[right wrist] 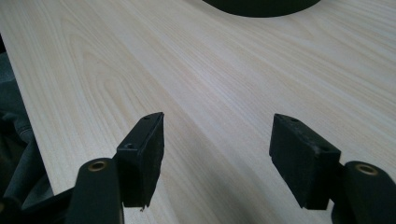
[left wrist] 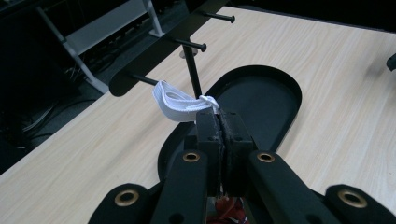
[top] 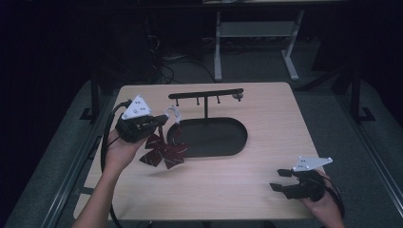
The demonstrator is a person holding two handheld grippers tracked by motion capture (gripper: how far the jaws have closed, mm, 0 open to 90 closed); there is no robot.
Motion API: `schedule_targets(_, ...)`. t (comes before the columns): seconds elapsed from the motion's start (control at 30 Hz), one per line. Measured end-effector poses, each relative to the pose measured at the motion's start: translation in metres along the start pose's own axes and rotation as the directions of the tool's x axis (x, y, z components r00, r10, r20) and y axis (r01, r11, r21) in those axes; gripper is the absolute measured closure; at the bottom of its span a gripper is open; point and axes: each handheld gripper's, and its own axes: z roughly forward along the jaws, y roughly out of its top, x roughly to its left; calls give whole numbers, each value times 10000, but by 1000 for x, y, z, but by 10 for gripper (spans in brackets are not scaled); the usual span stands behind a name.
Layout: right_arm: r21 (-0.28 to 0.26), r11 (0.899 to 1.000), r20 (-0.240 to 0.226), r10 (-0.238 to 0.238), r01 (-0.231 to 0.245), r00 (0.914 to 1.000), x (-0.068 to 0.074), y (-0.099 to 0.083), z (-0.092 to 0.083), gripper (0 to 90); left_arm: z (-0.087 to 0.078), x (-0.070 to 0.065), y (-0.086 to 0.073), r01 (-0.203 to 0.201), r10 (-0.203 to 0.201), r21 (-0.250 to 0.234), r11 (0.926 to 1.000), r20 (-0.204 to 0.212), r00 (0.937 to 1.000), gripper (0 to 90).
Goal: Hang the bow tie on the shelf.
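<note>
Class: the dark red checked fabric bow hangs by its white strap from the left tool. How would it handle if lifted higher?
The dark red checked fabric bow likely stays floppy: its loops droop. Probably light: the thin white strap alone carries it from the shut left tool. It may swing.

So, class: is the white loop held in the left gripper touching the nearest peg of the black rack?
Cannot tell. In the left gripper view the white loop overlaps the peg; contact isn't plain.
</note>
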Motion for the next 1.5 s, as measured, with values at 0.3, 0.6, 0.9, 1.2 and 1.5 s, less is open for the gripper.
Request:
schedule_targets(0.3,-75,10000,-47,41,-42,10000,-2,-1,0,349,7,6,14,-62,62,-40,10000,-24,10000,882)
schedule_targets(0.6,-77,10000,-84,35,-36,10000,-2,-1,0,349,9,13,24,-111,111,10,9999,-97,9999,882)
schedule_targets(0.9,-96,9999,-98,107,-108,9999,-3,-1,0,349,20,20,31,-24,25,73,10000,-108,9999,881)
schedule_targets(1.2,-86,9999,-120,119,-120,9999,-4,-1,0,349,26,26,33,104,-100,167,9998,-205,9997,881)
schedule_targets(1.5,-129,9998,-139,144,-146,9998,-4,-1,-1,349,36,37,29,359,-343,489,9982,-340,9988,879)
